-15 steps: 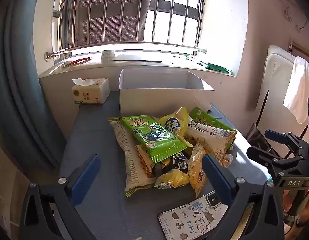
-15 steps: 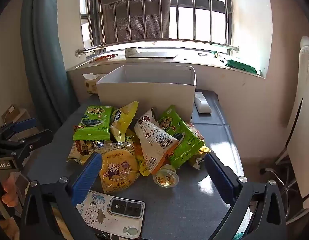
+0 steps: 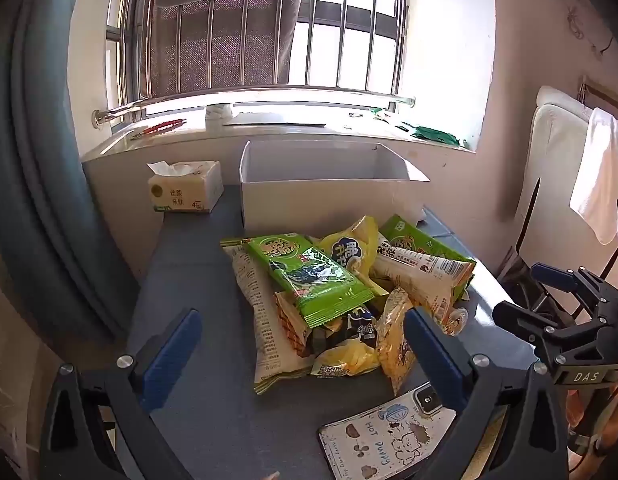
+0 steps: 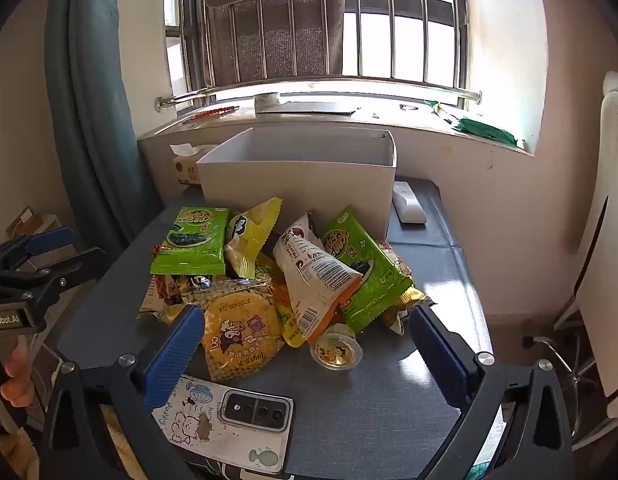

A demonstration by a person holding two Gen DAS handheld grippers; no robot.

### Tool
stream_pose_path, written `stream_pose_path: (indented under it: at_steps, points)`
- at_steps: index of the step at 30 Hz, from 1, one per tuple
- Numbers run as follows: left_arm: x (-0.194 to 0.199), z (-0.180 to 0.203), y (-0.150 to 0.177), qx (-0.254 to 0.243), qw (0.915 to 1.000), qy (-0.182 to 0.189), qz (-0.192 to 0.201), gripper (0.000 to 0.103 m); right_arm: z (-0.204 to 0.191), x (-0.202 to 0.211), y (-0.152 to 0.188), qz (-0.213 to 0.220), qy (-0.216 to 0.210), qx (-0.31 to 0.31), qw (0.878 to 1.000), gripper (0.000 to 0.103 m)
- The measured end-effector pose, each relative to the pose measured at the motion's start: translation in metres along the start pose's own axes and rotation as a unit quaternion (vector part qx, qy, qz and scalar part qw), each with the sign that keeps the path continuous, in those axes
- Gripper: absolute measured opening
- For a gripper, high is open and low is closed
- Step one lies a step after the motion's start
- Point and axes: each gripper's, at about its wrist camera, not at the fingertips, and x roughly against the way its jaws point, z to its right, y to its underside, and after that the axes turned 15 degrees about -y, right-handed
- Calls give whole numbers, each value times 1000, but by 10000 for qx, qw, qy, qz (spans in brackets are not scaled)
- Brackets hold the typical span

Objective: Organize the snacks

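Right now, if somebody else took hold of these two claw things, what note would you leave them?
Left gripper: open, empty, hovering short of the snack pile.
Right gripper: open, empty, also short of the pile.
Snacks: all heaped on the grey table, in front of the white box. A jelly cup sits at the pile's near edge.
Phone lies near the grippers; not a snack.
Done: nothing visibly packed; the box floor is hidden.
Left: move each snack into the box.

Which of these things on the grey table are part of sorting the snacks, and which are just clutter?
For the job:
heap of snack packets
small clear jelly cup
open white cardboard box

Lying about:
phone in white cartoon case
tissue pack
white remote
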Motion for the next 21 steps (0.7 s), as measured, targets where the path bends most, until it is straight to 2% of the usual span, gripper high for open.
stream_pose_path:
  at_steps: [21]
  points:
    - [-4,-1,0,54,9999,-6,-124,103,1,4,4,41,-83,-75,9999,103]
